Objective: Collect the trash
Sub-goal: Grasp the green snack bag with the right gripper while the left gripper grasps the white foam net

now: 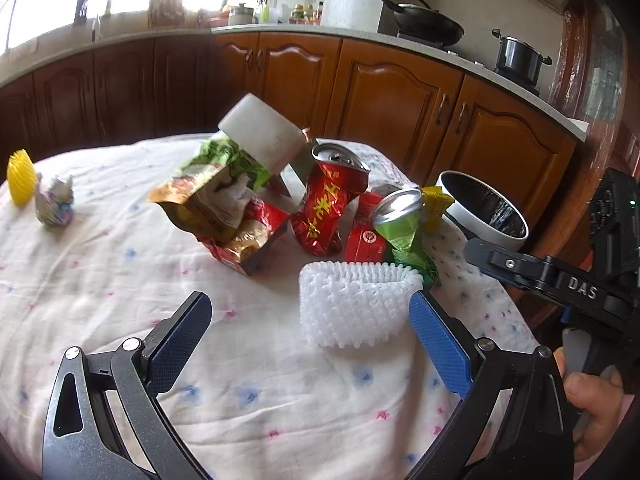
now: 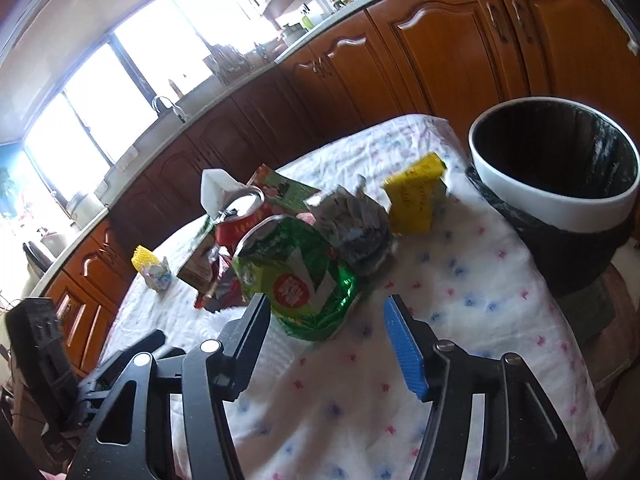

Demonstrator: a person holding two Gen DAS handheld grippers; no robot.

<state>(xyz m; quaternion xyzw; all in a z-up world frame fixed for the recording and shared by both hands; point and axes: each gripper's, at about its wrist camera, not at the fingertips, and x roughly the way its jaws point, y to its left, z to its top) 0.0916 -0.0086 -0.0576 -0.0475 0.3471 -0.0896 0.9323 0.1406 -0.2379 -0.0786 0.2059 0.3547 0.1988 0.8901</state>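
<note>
My left wrist camera is looking low across the table (image 1: 100,280) toward the cabinets, close to the white foam net (image 1: 356,308). My right one is tilting leftward, facing the trash bin (image 2: 552,200). Both are sharing the crushed green can (image 1: 404,228) (image 2: 296,276).

cans (image 1: 332,208) on table (image 1: 120,280), bin (image 1: 486,210) right

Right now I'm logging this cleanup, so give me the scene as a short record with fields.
surface: table with floral cloth
bin: white-rimmed bin at the table's edge, lined in black
nearest left gripper: white foam net
nearest right gripper: crushed green can
other trash: crushed red can, snack bag, yellow packet
left gripper: open, empty
right gripper: open, empty
</note>
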